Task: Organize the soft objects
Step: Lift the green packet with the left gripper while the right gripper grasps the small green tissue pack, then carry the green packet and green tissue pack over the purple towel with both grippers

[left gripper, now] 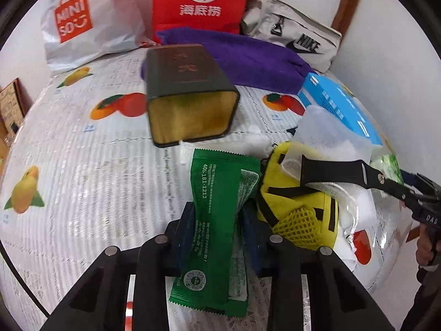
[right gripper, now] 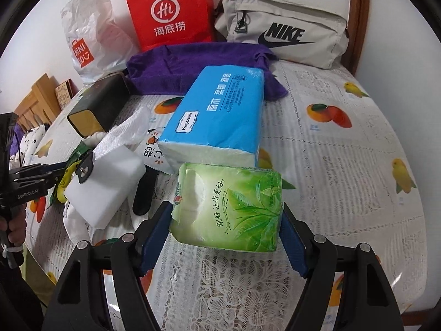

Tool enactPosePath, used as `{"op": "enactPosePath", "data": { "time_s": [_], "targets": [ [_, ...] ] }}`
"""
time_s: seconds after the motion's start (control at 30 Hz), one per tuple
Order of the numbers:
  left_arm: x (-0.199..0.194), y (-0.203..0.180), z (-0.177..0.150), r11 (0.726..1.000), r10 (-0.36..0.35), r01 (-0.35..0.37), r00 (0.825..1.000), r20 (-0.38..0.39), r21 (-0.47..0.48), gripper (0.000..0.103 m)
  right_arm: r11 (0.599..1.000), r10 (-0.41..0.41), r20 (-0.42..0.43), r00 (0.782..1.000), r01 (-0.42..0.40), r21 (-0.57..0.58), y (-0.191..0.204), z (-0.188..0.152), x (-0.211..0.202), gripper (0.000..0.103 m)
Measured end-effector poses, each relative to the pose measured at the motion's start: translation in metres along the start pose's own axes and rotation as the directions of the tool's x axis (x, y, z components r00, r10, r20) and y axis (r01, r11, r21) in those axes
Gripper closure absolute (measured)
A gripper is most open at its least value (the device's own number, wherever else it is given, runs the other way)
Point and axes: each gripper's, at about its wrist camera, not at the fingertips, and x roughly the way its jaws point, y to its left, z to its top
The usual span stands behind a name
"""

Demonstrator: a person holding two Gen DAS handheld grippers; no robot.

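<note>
My left gripper (left gripper: 216, 222) is shut on a green snack packet (left gripper: 217, 220), pinched at its middle and held above the table. My right gripper (right gripper: 226, 222) is shut on a green tissue pack (right gripper: 228, 209), held just over the tablecloth. Next to the left gripper lie a yellow mesh item (left gripper: 297, 209) and a white sponge block (right gripper: 107, 190). A blue tissue pack (right gripper: 217, 118) lies just beyond the green pack. A purple towel (right gripper: 198, 66) lies further back. The right gripper's black finger (left gripper: 344, 171) shows in the left wrist view, over the yellow item.
A dark open tin box (left gripper: 187, 93) lies on its side mid-table. A red Haidilao bag (right gripper: 171, 13), a white Miniso bag (left gripper: 82, 24) and a grey Nike pouch (right gripper: 284, 30) stand along the back wall. The fruit-print tablecloth (right gripper: 344, 151) covers the round table.
</note>
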Motion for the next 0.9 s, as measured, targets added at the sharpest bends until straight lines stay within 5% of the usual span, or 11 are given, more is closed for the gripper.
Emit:
{"op": "enactPosePath", "data": {
  "time_s": [0.3, 0.9],
  "targets": [
    [-0.015, 0.015, -0.012, 0.994, 0.087, -0.088, 0.996, -0.01, -0.062, 0.072, 1.0, 0.003, -0.011, 1.0, -0.003, 0.015, -0.006, -0.011, -0.002, 0.029],
    [-0.041, 0.01, 0.005, 0.983, 0.126, -0.122, 0.992, 0.015, -0.14, 0.072, 0.998, 0.058, 0.025, 0.998, -0.058, 0.01, -0.004, -0.004, -0.014, 0.029]
  ]
}}
